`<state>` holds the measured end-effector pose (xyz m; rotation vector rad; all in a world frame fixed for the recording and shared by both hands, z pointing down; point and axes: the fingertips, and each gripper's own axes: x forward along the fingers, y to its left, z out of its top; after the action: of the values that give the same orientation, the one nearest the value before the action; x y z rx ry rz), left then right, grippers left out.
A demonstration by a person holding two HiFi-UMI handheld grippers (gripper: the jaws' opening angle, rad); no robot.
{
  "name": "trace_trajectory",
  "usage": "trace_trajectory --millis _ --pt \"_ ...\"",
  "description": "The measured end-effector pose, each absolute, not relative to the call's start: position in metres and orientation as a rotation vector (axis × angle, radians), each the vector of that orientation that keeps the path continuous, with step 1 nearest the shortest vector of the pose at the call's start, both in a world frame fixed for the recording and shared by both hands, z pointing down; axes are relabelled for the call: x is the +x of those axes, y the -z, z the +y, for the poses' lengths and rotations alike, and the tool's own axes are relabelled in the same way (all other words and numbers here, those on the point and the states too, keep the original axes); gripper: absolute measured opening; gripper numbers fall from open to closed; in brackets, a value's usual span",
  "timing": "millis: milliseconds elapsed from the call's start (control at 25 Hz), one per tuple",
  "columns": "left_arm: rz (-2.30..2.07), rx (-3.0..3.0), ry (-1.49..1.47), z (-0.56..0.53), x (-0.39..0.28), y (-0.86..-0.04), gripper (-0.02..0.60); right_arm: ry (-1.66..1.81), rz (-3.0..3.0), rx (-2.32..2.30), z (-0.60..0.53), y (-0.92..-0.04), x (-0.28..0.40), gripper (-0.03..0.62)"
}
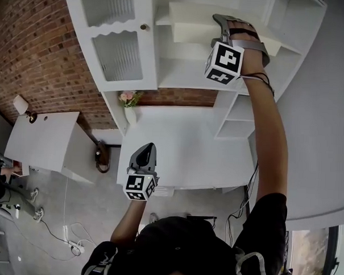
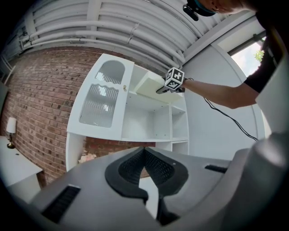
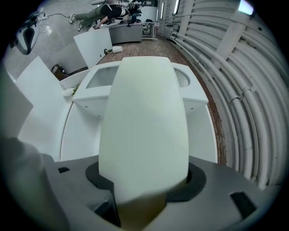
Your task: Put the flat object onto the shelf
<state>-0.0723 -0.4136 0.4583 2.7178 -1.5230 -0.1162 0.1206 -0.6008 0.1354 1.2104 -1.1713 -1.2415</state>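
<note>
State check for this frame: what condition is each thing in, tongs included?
flat object: gripped at one end by the right tongs, held up at the shelf, not released.
right tongs: shut on the flat object.
left tongs: shut, nothing between them.
cabinet door: looks shut.

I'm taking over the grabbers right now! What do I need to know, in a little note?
Right gripper: shut on the flat object, a pale board, held up at the top open compartment of the white shelf unit.
Left gripper: shut, empty, low in front of the unit.
Done: board is picked up and at shelf height.
Left: lay it on the shelf, let go.
</note>
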Motion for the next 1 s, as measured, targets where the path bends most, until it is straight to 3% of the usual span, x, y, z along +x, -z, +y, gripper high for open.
trace_trajectory --millis 280,720,1000 --pt "-1.539 2.711 0.120 -0.413 -0.071 -0.458 0.009 1.158 -1.203 1.161 -0.658 -0.141 0.122 0.319" --pt "-1.562 2.673 0.085 -0.430 -0.074 -0.472 0.009 1.010 -1.237 1.025 -0.732 -0.162 0.125 0.457" --pt "-1.583 2.635 0.065 -0.446 -0.080 -0.483 0.009 1.034 -1.174 1.038 -0.767 -0.163 0.129 0.488"
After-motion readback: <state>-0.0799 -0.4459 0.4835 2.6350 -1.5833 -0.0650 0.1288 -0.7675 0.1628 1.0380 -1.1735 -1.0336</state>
